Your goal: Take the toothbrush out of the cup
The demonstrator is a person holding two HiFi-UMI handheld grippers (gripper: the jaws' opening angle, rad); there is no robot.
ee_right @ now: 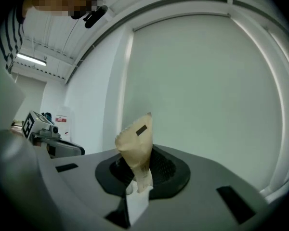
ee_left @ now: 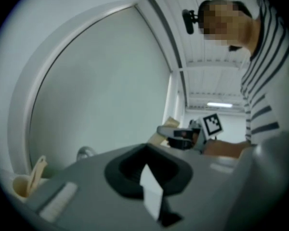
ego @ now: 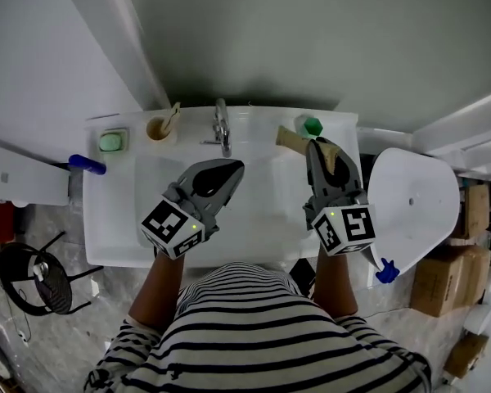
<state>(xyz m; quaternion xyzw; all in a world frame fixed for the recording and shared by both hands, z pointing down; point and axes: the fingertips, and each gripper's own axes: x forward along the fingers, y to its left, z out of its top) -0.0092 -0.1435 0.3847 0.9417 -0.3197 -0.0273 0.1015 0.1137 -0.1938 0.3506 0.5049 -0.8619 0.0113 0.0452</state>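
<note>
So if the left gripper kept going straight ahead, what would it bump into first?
Probably the grey wall behind the sink. The left gripper points between the faucet and the right gripper, but depth is unclear.

Home bathroom, washbasin corner.
White sink [ego: 106, 228] with chrome faucet [ego: 222, 127]; green soap in a soap dish [ego: 111, 142] and a cup [ego: 158, 128] holding a toothbrush [ego: 173, 118] on the back ledge; white toilet lid [ego: 413, 199] just beside; grey tiled floor [ego: 65, 342].
</note>
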